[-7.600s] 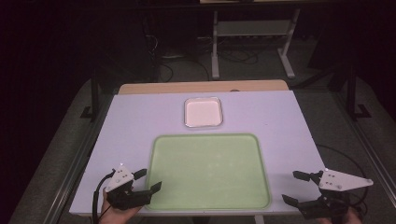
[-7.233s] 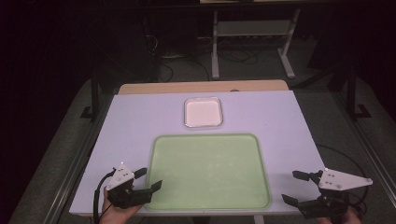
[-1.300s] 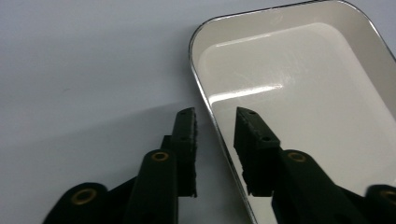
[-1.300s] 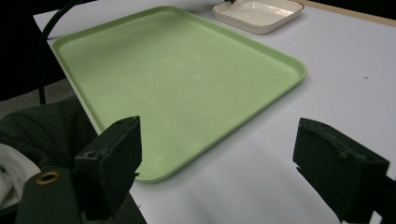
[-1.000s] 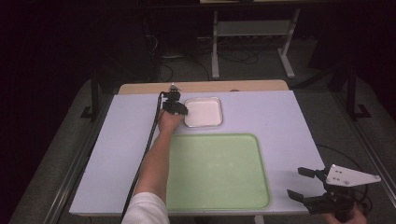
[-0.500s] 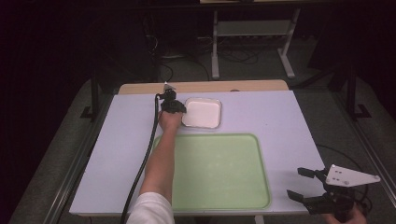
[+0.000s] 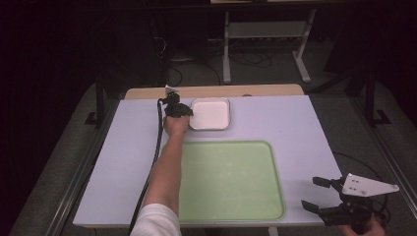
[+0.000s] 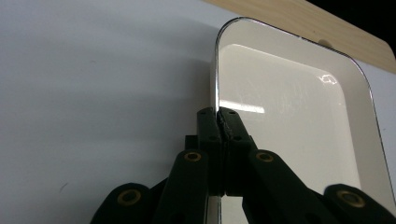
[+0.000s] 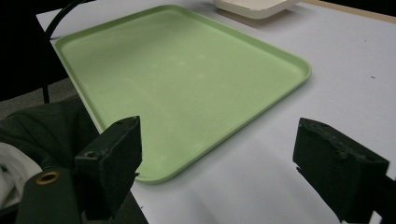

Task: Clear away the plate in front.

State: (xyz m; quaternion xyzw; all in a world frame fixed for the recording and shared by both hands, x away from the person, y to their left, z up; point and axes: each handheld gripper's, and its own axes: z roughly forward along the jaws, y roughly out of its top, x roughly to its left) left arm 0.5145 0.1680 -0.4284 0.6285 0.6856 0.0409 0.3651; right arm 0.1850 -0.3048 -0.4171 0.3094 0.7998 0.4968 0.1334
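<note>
A shallow white dish (image 7: 210, 114) lies at the back middle of the table, with a large empty green tray (image 7: 231, 182) in front of it. My left gripper (image 7: 186, 112) is stretched out to the dish's left rim. In the left gripper view the jaws (image 8: 218, 116) are pressed together on that thin rim of the dish (image 8: 285, 107). My right gripper (image 7: 314, 193) rests open near the table's front right corner with nothing between its fingers. The right gripper view looks between my right gripper's (image 9: 222, 135) wide-set jaws across the green tray (image 9: 177, 79) toward the dish (image 9: 257, 7).
The pale table top (image 7: 305, 128) has a wooden strip (image 7: 255, 90) along its back edge. A black cable (image 7: 156, 142) trails beside the person's left forearm (image 7: 167, 167). A metal stand (image 7: 265, 34) is on the floor behind the table.
The left gripper went from the table's front left corner to the dish and shut on its left rim; over the last second it barely shifted. The right gripper stayed put.
</note>
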